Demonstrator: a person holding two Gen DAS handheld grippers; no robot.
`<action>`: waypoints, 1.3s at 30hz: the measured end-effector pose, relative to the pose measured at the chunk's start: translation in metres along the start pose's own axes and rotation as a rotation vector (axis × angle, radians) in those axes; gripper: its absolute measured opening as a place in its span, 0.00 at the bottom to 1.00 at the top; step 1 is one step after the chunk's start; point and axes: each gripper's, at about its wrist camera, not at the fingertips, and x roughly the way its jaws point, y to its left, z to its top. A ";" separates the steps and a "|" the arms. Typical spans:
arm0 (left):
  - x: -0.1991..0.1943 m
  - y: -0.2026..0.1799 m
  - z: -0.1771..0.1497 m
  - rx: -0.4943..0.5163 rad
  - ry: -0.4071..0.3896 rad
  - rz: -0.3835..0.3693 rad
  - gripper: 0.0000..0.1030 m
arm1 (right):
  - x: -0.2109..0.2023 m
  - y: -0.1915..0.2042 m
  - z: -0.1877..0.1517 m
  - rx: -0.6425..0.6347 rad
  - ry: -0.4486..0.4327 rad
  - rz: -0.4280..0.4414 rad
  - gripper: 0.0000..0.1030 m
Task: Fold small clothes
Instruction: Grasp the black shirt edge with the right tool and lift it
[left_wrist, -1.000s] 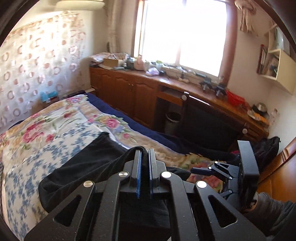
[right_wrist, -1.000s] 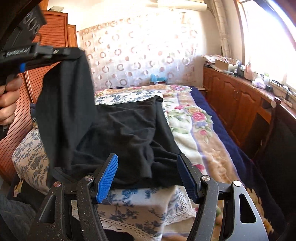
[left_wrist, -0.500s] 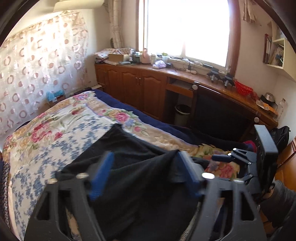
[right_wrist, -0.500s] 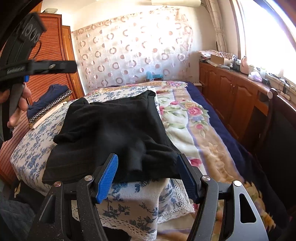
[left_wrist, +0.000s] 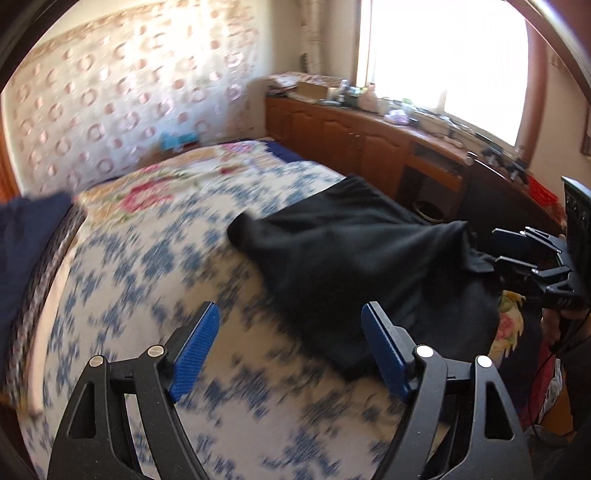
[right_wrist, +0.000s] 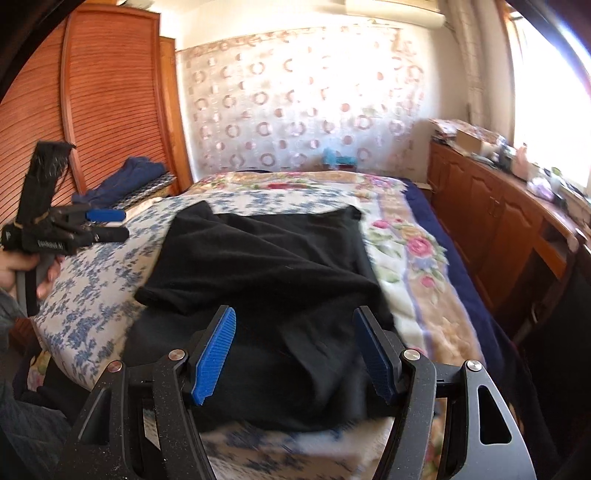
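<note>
Both sets of fingers stand open and empty now. A second ago your left gripper (left_wrist: 288, 350) was clamped on the black garment (right_wrist: 273, 266) and held a flap of it up in the air; since then you let go, the flap dropped, and the left gripper has pulled off to the left side of the bed (left_wrist: 147, 280), clear of the cloth. Your right gripper (right_wrist: 295, 354) kept the same wide gap throughout, with the garment's near edge lying under and between its blue fingers (right_wrist: 214, 354), pads not pressing it.

Garment location: lying on the blue-flowered sheet near the foot of the bed, one side folded over the body, lumpy and wrinkled, near edge drooping over the mattress end.

Read for the task: one fold looks laid down but untidy, so I'd judge you're early to midway, with a second fold or smoothing pass next.

Writing: white lettering on the left gripper body in the right wrist view, starts "De", rest too blurred to read. Pale marks on the right gripper's side in the left wrist view, unreadable.
</note>
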 end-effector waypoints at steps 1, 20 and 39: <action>-0.002 0.005 -0.005 -0.012 0.000 0.005 0.78 | 0.006 0.008 0.004 -0.015 0.005 0.026 0.66; -0.039 0.055 -0.050 -0.094 -0.041 0.077 0.78 | 0.133 0.110 0.038 -0.318 0.288 0.220 0.28; -0.023 0.032 -0.048 -0.068 -0.022 0.035 0.78 | 0.138 -0.030 0.169 -0.230 0.130 -0.082 0.06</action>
